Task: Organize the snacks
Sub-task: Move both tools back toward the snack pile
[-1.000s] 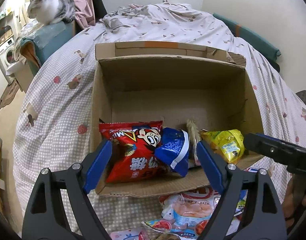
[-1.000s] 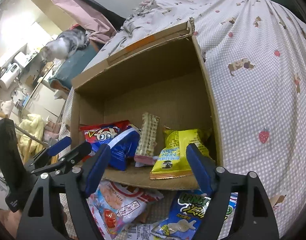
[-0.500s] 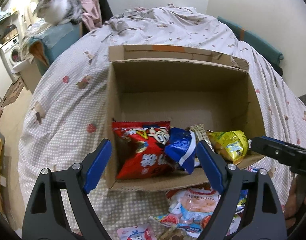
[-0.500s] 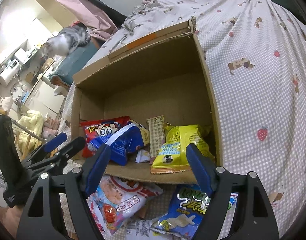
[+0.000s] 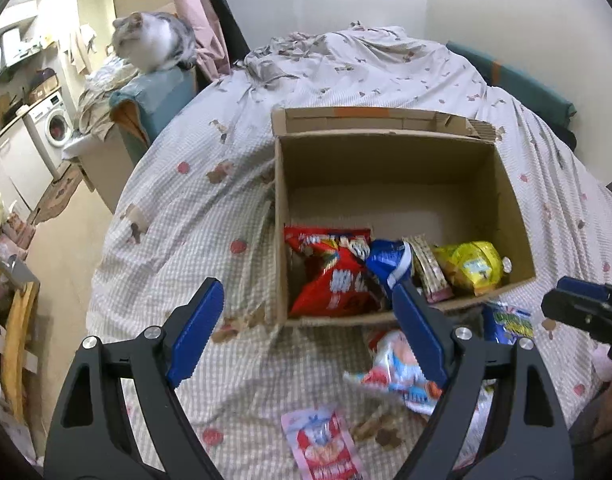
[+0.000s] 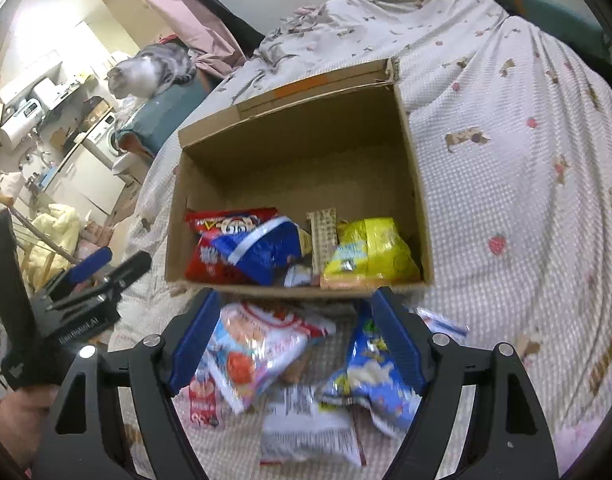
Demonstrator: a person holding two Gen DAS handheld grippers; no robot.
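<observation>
An open cardboard box (image 5: 385, 160) (image 6: 298, 132) stands on the bed. Along its near side lie a red snack bag (image 5: 329, 280) (image 6: 210, 256), a blue bag (image 5: 385, 260) (image 6: 262, 248), a beige bar (image 5: 427, 268) (image 6: 323, 236) and a yellow bag (image 5: 471, 266) (image 6: 369, 252). More packets lie loose in front of it: a white-red shrimp bag (image 6: 258, 344) (image 5: 397, 364), a blue-green bag (image 6: 369, 368) (image 5: 507, 322), a pink packet (image 5: 325, 444) and a white packet (image 6: 306, 428). My left gripper (image 5: 306, 332) is open and empty, near the box's front left corner. My right gripper (image 6: 294, 340) is open and empty above the loose packets.
A checked bedspread (image 5: 186, 208) covers the bed. A cat (image 5: 154, 46) (image 6: 146, 72) sits on a teal cushion at the far left. A washing machine (image 5: 54, 128) and cabinets stand at the left. A wooden chair (image 5: 10, 320) is close at the left edge.
Both grippers have pulled back and up from the box, the left one also leftward. More loose packets show in front of the box. The beige bar now lies flatter.
</observation>
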